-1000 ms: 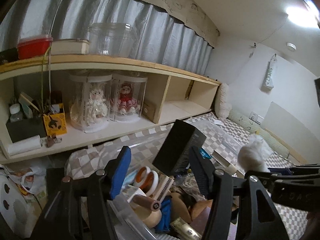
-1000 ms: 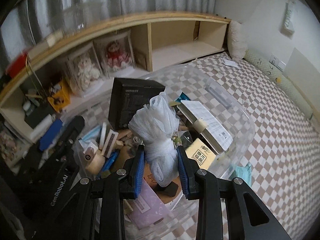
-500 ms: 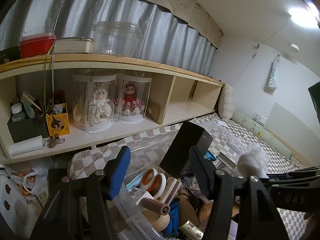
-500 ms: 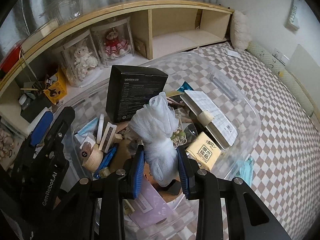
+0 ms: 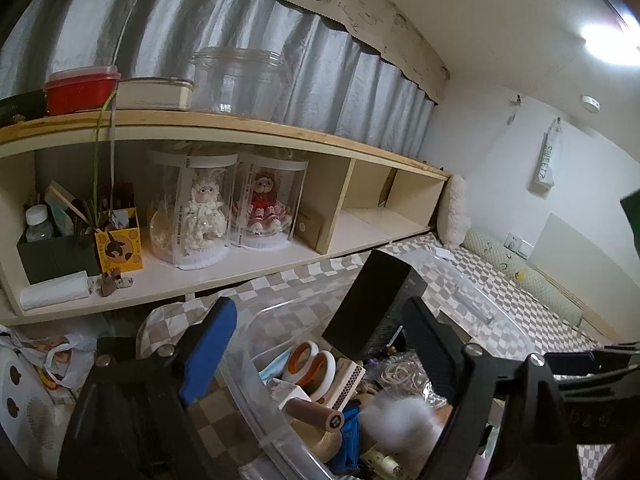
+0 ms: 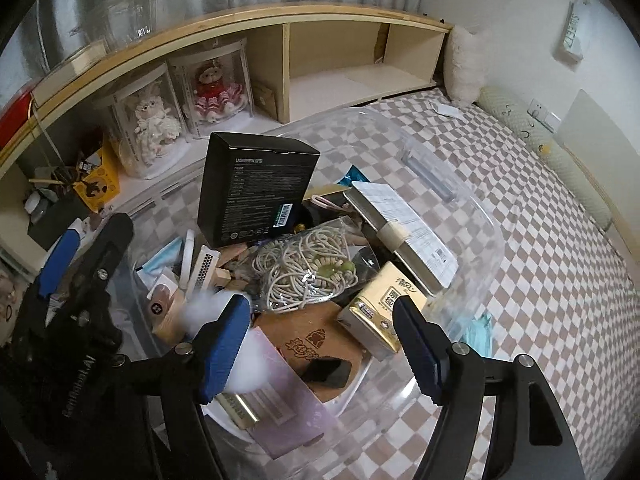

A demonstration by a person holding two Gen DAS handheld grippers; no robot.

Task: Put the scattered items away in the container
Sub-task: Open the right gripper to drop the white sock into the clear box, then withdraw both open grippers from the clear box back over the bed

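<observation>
I am holding my right gripper (image 6: 320, 332) with its jaws wide apart and gripping nothing, hanging over the near part of the clear container (image 6: 472, 216). Half a second ago these jaws were clamped on the white mesh puff (image 6: 244, 364); now they have let go, and the puff is lying blurred just beside my right gripper's left finger, on the pink card among the things already in the container. Ahead of the right jaws, the bag of beaded cord (image 6: 304, 268) and the black box (image 6: 256, 188), both formerly half hidden by the puff, are showing in full. My left gripper (image 5: 320, 356) is also holding its jaws wide apart and empty, straddling the container's near rim, much as it was before. From the left wrist view I am seeing the puff (image 5: 400, 424) low between the left jaws, beside the tape rolls (image 5: 312, 364), which the right view hardly shows. The right view alone is giving me the yellow tissue pack (image 6: 380, 312) and the flat white box, both ahead of the right jaws.
</observation>
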